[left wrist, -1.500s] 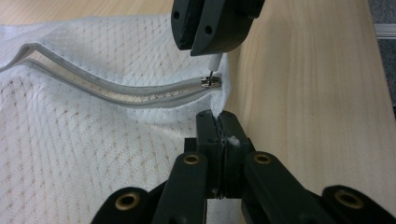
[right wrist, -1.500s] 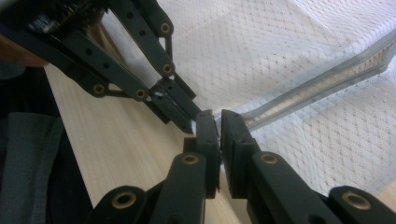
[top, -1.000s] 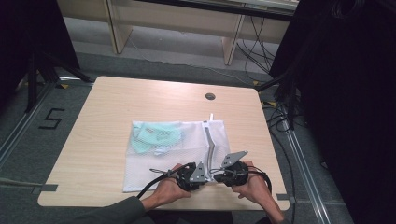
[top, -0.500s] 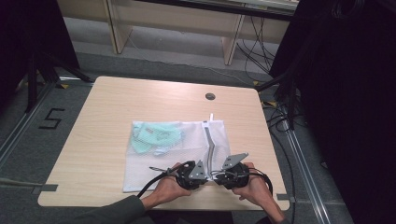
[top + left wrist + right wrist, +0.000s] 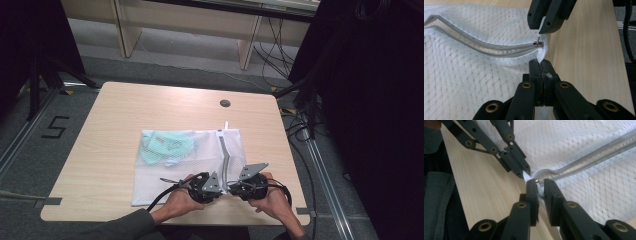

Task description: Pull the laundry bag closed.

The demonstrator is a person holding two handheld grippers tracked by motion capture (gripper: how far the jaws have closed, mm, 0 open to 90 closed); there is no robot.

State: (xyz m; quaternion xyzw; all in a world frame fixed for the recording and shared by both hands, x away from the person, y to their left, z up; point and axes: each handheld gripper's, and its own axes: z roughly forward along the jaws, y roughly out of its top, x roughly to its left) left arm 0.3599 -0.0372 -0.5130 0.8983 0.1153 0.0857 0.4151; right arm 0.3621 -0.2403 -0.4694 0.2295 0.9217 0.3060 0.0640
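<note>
mesh laundry bag [image 5: 185,165] is laid flat at lower centre of the wooden surface [image 5: 125,115]. its corner fabric is clamped in the left gripper [image 5: 540,65] fingers as an anchor, while the zipper pull [image 5: 538,43] is pinched by the right gripper [image 5: 539,185] fingers, apparently for zipping. pale green cloth [image 5: 167,145] is seen inside. dark floor and cables surround.

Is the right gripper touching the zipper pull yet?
Touching: in the left gripper view the right gripper pinches the white zipper pull above the slider.
</note>
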